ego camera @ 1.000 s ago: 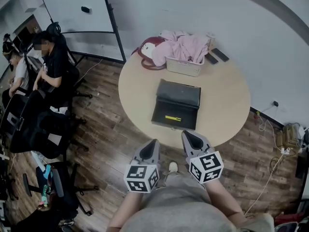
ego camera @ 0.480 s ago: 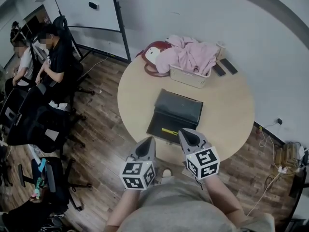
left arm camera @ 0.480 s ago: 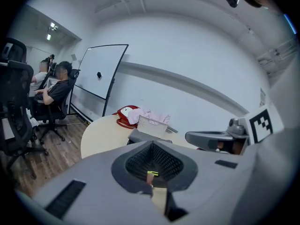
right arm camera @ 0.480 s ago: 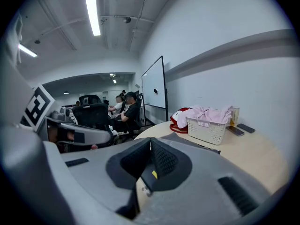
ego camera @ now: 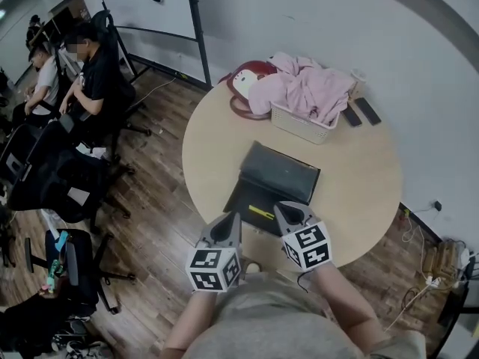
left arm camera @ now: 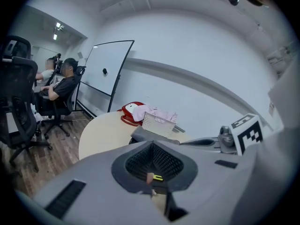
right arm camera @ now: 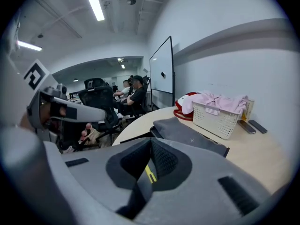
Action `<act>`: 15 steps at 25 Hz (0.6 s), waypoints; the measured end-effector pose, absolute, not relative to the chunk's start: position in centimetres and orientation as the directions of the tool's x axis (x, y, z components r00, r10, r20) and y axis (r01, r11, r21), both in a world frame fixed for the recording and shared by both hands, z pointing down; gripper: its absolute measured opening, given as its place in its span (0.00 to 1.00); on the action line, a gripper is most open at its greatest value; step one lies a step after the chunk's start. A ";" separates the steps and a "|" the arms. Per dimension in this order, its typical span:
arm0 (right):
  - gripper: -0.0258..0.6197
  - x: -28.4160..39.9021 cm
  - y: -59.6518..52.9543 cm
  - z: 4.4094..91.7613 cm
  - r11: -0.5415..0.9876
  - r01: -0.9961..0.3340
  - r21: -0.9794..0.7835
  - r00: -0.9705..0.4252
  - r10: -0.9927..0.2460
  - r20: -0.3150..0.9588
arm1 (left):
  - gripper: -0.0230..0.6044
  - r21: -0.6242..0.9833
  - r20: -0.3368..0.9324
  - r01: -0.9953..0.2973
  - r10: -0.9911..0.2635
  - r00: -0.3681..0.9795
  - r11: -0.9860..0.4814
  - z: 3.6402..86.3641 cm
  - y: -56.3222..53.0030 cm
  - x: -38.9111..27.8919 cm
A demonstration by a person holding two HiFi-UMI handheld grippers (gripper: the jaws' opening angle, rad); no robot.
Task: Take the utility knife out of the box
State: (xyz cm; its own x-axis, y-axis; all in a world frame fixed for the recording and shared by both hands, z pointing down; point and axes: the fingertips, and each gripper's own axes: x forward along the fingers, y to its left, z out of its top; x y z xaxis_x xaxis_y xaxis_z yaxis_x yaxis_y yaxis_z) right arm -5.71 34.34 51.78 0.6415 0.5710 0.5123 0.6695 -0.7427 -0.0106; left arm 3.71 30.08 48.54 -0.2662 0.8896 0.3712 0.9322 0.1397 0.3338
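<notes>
We've slid left tool (ego camera: 233, 217) and right tool (ego camera: 287, 210), both pinched together empty, up to the box (ego camera: 281, 172), so the utility knife (ego camera: 262, 212) looks reachable.

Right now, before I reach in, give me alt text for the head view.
An open dark box lies on a round table with the yellow utility knife in its tray. The left gripper and right gripper hover at its near edge. A basket of pink cloth sits behind.

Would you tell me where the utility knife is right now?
In the head view, the utility knife lies in the open box on the table, just ahead of and between the left gripper and right gripper.
</notes>
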 end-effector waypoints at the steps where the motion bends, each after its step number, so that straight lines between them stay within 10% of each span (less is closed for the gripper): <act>1: 0.04 -5.6 34.6 52.4 -0.752 0.660 -0.002 0.639 0.559 0.528 | 0.04 0.334 0.377 0.933 0.889 -0.261 0.132 48.8 30.2 3.8; 15: 0.04 -3.7 35.1 62.7 -0.915 0.400 0.046 0.500 0.260 0.826 | 0.04 0.352 0.422 0.934 0.881 -0.213 0.057 50.8 31.5 4.9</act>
State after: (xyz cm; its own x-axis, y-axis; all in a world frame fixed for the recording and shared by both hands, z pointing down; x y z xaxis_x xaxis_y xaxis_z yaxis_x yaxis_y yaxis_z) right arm -3.66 35.05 62.66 0.4997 0.2602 0.8262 0.4000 -0.9153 0.0463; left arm 4.93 31.50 50.79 -0.2126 0.8812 0.4223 0.9344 0.0568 0.3518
